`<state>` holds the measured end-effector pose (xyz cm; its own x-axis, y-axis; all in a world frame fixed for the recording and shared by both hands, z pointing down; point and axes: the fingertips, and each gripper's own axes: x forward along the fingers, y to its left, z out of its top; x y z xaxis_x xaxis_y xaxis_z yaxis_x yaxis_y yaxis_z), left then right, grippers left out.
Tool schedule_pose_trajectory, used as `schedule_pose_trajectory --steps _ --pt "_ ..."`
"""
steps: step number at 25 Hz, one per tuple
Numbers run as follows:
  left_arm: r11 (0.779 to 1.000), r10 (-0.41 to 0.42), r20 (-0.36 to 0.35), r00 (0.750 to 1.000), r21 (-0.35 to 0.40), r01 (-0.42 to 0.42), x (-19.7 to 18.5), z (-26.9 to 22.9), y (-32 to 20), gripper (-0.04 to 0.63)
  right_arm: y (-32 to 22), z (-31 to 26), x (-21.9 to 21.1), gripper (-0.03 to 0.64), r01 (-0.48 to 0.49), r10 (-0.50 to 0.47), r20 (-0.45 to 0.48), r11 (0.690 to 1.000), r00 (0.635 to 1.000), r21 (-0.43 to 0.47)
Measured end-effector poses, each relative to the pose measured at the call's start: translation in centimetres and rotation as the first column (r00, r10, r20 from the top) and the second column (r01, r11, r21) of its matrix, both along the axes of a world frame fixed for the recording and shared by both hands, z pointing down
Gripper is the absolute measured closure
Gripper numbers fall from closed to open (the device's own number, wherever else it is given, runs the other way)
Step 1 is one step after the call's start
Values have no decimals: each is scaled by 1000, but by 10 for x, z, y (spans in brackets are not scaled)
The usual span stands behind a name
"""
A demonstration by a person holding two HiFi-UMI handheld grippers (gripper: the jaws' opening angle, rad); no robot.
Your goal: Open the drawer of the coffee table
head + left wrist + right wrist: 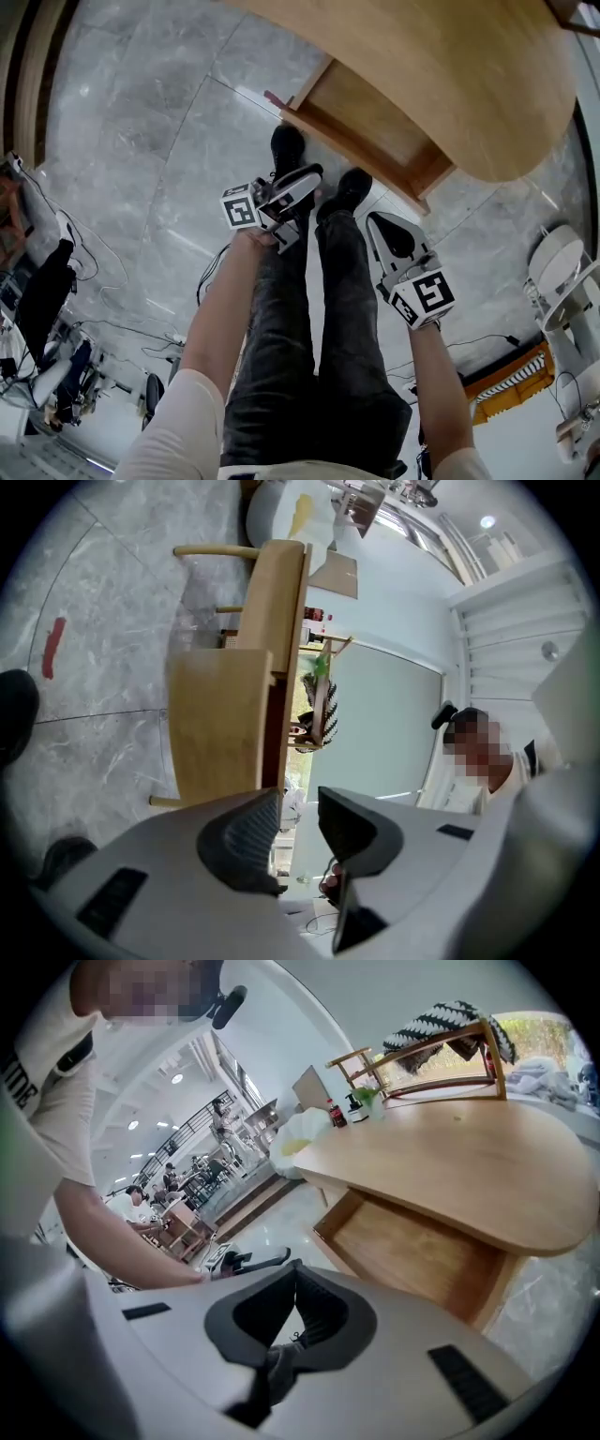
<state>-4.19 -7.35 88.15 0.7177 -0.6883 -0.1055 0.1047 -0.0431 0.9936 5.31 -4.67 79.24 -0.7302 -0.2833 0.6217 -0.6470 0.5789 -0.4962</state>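
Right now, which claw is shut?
The right claw: its two tips touch. The left claw has a clear gap between its tips.

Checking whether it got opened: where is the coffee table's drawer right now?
Head view, upper middle: the drawer sticks out open from under the coffee table top, just beyond the person's shoes.

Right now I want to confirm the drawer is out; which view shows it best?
The right gripper view: the drawer stands pulled out below the tabletop, its bare wooden inside in plain sight. The head view shows it from above, partly under the tabletop; the left gripper view only its outer panel.
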Motion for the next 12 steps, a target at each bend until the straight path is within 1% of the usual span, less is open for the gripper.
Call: schedule_pose_trajectory --steps 3,8,12 --pt "1000 10 28 1000 13 -11 2 -46 3 485 2 -33 5 599 -4 4 -4 1000 1000 8" --pt "998 23 55 998 52 -26 16 -139 4 522 6 -108 19 600 -29 28 19 999 999 44" --pt "991 74 86 994 102 -83 41 -219 -4 545 -5 -171 38 600 -71 67 44 993 997 90"
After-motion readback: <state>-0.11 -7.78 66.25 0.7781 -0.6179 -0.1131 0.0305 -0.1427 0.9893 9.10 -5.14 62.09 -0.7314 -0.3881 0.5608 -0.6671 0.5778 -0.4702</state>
